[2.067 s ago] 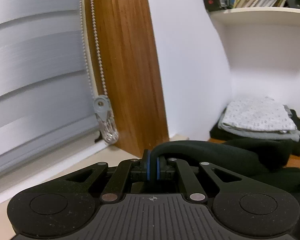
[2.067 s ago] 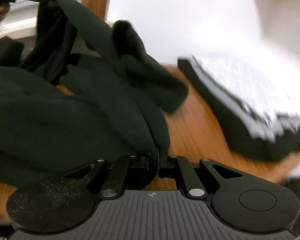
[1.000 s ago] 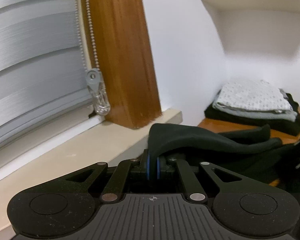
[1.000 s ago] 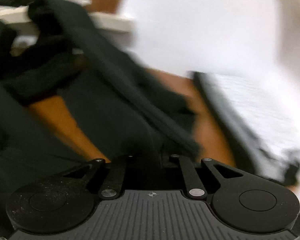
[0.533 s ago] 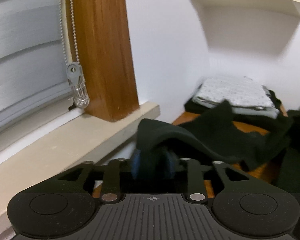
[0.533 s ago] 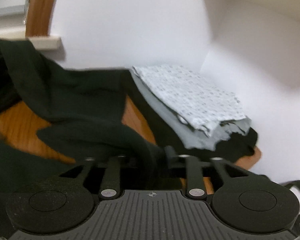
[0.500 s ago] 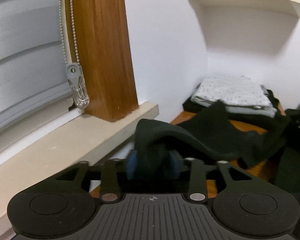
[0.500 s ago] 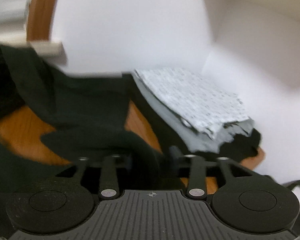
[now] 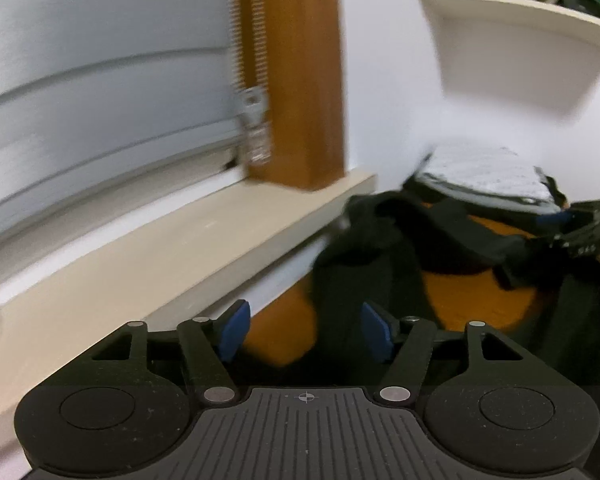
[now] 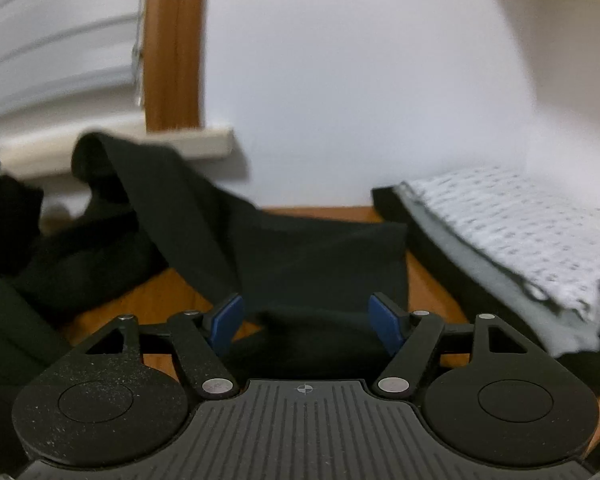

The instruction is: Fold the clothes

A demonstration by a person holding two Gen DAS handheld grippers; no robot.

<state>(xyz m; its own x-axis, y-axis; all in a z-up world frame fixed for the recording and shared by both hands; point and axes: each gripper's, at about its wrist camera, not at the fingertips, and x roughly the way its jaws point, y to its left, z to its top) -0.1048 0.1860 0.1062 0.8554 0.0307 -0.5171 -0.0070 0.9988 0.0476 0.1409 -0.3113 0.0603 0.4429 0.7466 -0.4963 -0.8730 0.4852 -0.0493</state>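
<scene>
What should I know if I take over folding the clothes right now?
Left tool: jaws opening, dark cloth between them but not pinched.
Right tool: jaws opening too, cloth lies between them, not gripped.
The black garment lies rumpled on the wooden table, one end draped up toward the window sill.
Done: a folded stack, dotted white cloth on top, sits in the corner.
Left: regrip the black garment, smooth it, fold it, probably add it to the stack.

Left gripper (image 9: 306,330) jaws opening — black garment (image 9: 364,280) between, unpinched.
</scene>
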